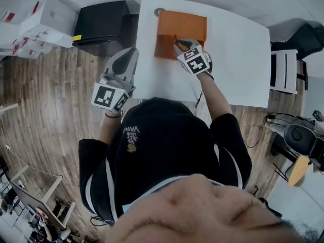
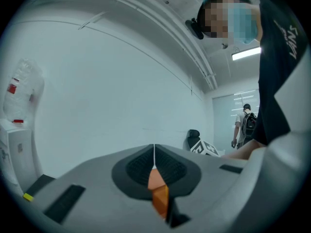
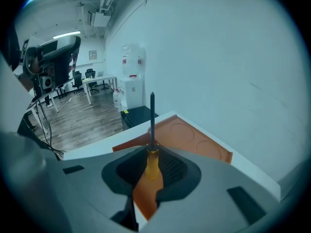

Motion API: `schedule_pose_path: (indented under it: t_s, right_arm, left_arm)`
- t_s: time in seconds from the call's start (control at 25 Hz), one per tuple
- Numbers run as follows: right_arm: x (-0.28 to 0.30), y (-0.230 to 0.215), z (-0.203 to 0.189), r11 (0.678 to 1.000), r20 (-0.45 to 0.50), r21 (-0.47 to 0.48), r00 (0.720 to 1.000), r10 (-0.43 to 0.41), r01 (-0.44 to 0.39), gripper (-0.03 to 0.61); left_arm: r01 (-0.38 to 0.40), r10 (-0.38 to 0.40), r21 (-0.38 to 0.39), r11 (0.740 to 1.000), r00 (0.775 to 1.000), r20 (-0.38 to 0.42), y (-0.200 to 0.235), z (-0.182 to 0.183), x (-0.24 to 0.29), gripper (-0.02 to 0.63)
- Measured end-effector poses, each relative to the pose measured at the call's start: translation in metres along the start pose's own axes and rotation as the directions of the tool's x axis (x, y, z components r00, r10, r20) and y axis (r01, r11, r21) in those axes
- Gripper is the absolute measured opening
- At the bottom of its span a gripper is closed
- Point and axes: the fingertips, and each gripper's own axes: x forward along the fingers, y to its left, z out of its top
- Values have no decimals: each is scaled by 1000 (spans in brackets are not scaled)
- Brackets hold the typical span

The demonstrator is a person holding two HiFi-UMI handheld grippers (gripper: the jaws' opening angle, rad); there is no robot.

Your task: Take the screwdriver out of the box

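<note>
White "VANS" lettering marks the person's black shirt point(image 2: 286, 57). The left gripper's point(image 2: 154, 166) jaws meet, empty. The right gripper's point(image 3: 151, 165) jaws clamp the yellow-handled, dark-shafted screwdriver point(image 3: 152, 125) by the orange rectangular box point(image 3: 194, 140).

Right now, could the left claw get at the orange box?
Probably yes. The left claw hangs beside the table with nothing between it and the box. The right claw, holding the screwdriver, is only over its right corner.

A: What is worn?
B: A black short-sleeved shirt point(image 1: 167, 135) with white side stripes point(image 1: 108, 184) and a small pale print point(image 1: 132, 135).
A: And the tools?
B: Left tongs point(image 2: 154, 152) and right tongs point(image 3: 151, 154): grey shells, black ribbed pads point(image 2: 138, 168), and a black-and-white marker cube point(image 1: 195, 61) on each.
</note>
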Motion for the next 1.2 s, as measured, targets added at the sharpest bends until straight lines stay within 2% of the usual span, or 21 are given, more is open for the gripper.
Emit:
schedule_pose_path:
  t_s: [0.52,1.2]
  right_arm:
    - [-61,-1,37,994,179,43,978,-104,98,78]
    - [-131,7,57,980,341,106,920,-195,168,78]
  left_arm:
    - [70,-70,5,998,998,-3,-13,0,2,17]
    - [134,-134,25,991,991,2,-29,2,7,17]
